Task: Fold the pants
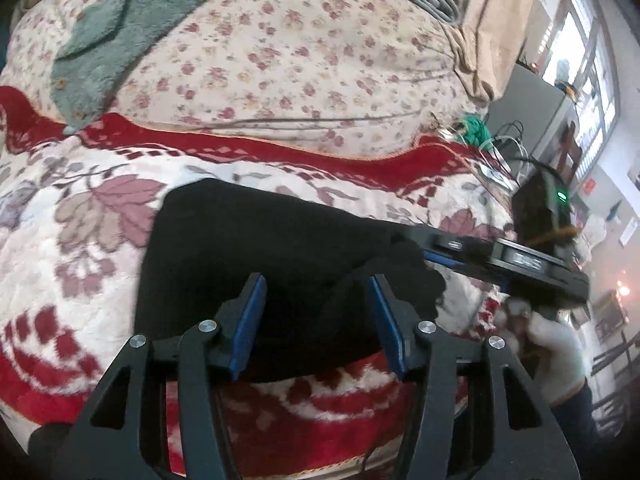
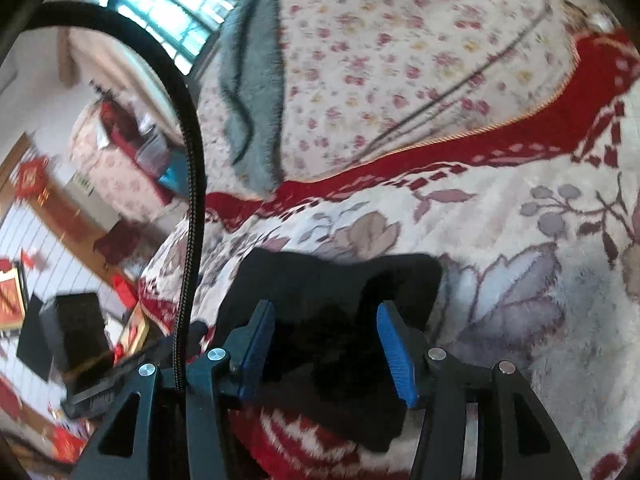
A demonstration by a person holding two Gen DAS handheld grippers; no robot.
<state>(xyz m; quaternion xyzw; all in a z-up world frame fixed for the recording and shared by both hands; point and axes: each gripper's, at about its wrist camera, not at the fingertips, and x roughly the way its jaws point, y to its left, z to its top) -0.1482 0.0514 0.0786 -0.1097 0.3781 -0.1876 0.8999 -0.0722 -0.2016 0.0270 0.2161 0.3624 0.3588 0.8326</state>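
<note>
Left wrist view: black pants [image 1: 256, 264] are lying in a folded bundle on the blanket [image 1: 80, 264], filling the middle of the frame.
Left gripper [image 1: 318, 320]: its jaws are standing apart over the near part of the pants, blue pads [image 1: 250, 328] facing each other with dark cloth showing in the gap; whether the pads are touching the cloth I cannot tell.
Right gripper, seen from the left: the right gripper [image 1: 472, 258] is reaching in from the right edge, its tips meeting the right side of the pants.
Right wrist view: the pants [image 2: 332, 336] are sitting just ahead of and under the fingers, on the same blanket [image 2: 540, 320].
Right gripper [image 2: 326, 344]: jaws are spread wide, nothing clamped, blue pads [image 2: 394, 356] framing the dark cloth.
Blanket: red border and large leaf pattern are running around the pants.
Sheet [image 1: 280, 64]: small-flowered fabric is lying beyond the red border.
Towel [image 1: 120, 32]: grey-green fleece is resting on the sheet, well apart from the pants.
Cable [image 2: 192, 208]: a black braided cable is arcing down the left side of the right wrist view.
</note>
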